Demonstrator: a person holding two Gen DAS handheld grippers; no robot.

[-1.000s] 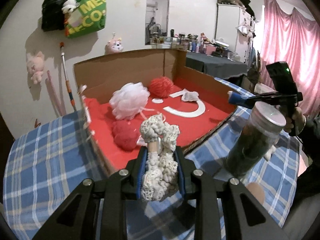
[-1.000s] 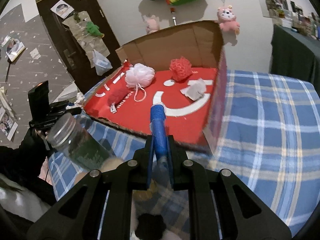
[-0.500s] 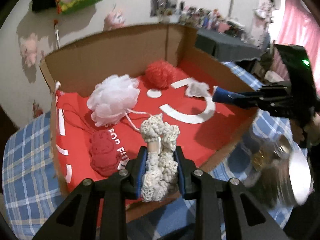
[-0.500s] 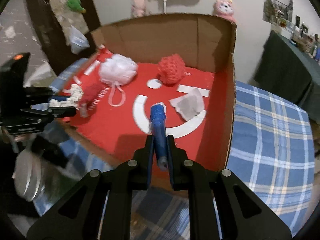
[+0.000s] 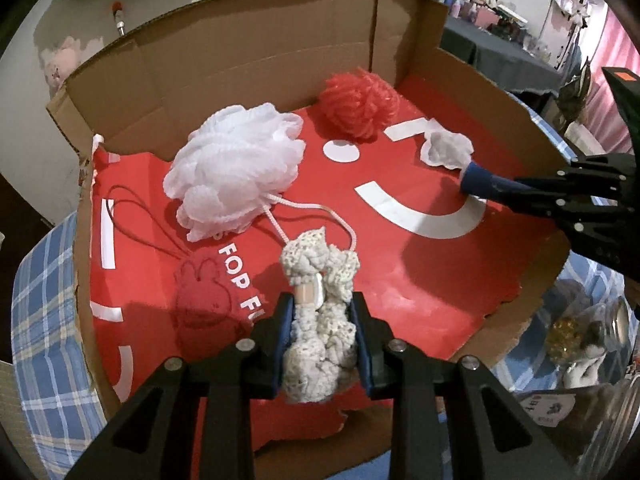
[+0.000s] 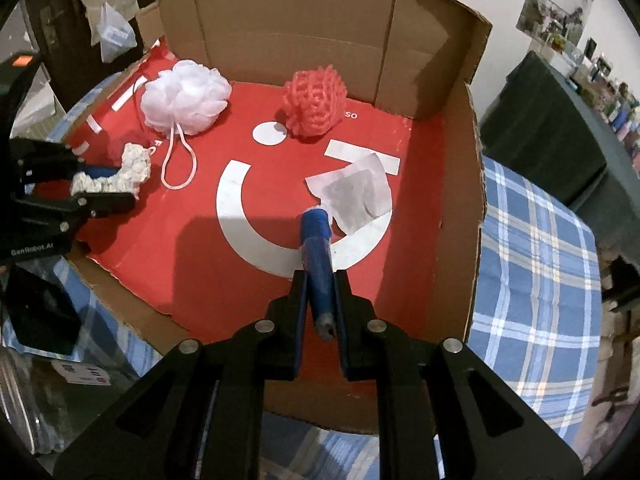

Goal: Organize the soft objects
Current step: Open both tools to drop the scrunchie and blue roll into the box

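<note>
An open cardboard box [image 5: 256, 60] with a red lining holds a white mesh puff [image 5: 236, 160], a red puff [image 5: 358, 100], a flat red cloth with a bunny print [image 5: 204, 284] and a grey-white sachet [image 6: 352, 196]. My left gripper [image 5: 322, 312] hangs over the box's near left part. Its jaws are opening, with a cream crocheted piece [image 5: 320, 264] still pressed between the pads. My right gripper [image 6: 320, 280] is shut on a blue roll [image 6: 316, 232] whose tip points down at the sachet's edge. Each gripper shows in the other's view: the left gripper [image 6: 104, 188], the right gripper [image 5: 516, 192].
The box stands on a blue plaid cloth [image 6: 532, 272]. A glass jar with a metal lid [image 5: 592, 344] stands just outside the box's near edge, between the two grippers. A dark-covered table [image 6: 560, 120] lies beyond the box on the right.
Both grippers have moved forward over the box and tipped downward, each carrying its object. The jar has slid toward the frame edge.
</note>
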